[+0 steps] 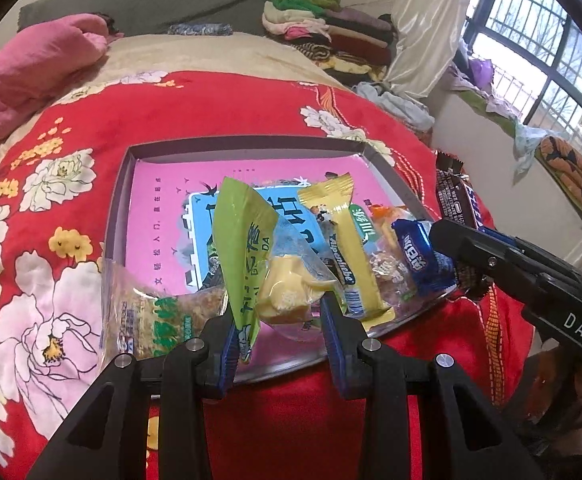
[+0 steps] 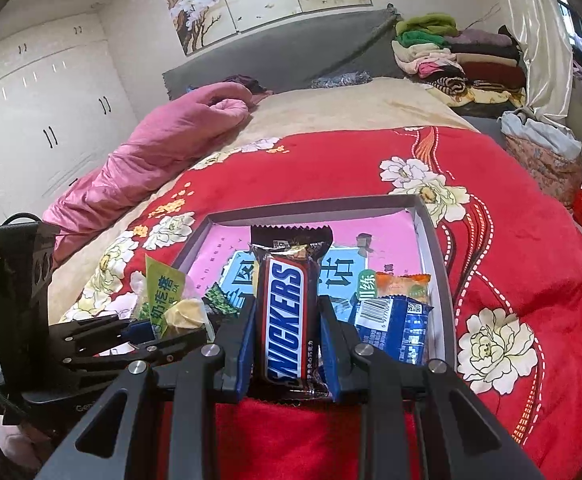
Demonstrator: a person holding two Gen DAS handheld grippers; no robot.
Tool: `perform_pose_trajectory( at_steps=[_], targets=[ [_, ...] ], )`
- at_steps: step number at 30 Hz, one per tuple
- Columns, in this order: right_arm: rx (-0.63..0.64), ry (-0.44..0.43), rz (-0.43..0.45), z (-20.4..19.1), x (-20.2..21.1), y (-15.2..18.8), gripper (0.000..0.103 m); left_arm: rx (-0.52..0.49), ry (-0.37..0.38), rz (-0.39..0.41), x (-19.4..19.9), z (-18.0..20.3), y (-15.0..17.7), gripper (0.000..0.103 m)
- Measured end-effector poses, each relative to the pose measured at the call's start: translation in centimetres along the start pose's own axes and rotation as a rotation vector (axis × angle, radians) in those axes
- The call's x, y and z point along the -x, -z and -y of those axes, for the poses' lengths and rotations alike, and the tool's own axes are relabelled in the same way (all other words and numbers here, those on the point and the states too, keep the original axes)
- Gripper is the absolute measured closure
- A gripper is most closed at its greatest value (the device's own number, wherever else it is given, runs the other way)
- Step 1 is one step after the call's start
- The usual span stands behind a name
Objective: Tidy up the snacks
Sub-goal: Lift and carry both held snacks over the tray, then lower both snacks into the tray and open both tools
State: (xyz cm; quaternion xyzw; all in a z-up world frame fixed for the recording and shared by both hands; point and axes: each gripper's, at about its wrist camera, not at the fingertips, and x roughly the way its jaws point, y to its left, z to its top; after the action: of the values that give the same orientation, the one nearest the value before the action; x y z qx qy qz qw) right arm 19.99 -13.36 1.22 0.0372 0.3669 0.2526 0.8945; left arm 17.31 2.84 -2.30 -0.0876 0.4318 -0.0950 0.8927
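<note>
Glossy Snickers bar [image 2: 287,316] clamped; crinkly green packet [image 1: 247,256] pinched.

Daylight comes in through the barred window [image 1: 531,40], which is washed out nearly white in the left wrist view. The room is bright and evenly lit, with only soft shadows. The white curtain [image 2: 539,40] shines with glare. Both pictures bend strongly toward their edges, and the corners go black. The red blanket [image 2: 511,248] looks saturated. Far things are slightly soft.
</note>
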Motion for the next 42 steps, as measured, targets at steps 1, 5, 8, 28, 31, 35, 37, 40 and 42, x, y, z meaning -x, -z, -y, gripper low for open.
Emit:
perform_pose_trajectory(
  at_steps=[1,5,8,28,31,35,37,40,42],
  targets=[
    [0.001,0.003,-0.001,0.0,-0.1,0.0,0.074,0.0,-0.001,-0.003,-0.2,0.0,0.0,0.065],
    [0.025,0.032,-0.003,-0.2,-0.5,-0.1,0.074,0.003,-0.001,-0.012,-0.6,-0.1,0.1,0.065],
    [0.04,0.055,-0.013,-0.4,-0.9,-0.2,0.074,0.002,-0.004,-0.016,-0.9,-0.2,0.1,0.065],
    [0.025,0.039,-0.078,-0.4,-4.1,0.3,0.074,-0.01,-0.006,-0.027,-1.7,0.1,-0.1,0.065],
    [0.021,0.043,-0.078,-0.3,-4.3,0.2,0.074,-0.01,-0.006,-0.028,-1.7,0.1,-0.1,0.065],
    [0.012,0.051,-0.075,-0.2,-4.5,0.0,0.074,-0.01,-0.008,-0.028,-1.7,0.1,-0.1,0.065],
    [0.005,0.048,-0.073,-0.1,-4.5,-0.1,0.074,-0.01,-0.007,-0.029,-1.7,0.1,-0.1,0.065],
    [0.004,0.048,-0.075,-0.2,-4.7,-0.1,0.073,-0.009,-0.006,-0.032,-1.8,0.0,-0.2,0.065],
    [0.0,0.049,-0.078,-0.2,-4.8,-0.1,0.073,-0.012,-0.008,-0.033,-1.9,0.0,-0.2,0.065]
  ],
)
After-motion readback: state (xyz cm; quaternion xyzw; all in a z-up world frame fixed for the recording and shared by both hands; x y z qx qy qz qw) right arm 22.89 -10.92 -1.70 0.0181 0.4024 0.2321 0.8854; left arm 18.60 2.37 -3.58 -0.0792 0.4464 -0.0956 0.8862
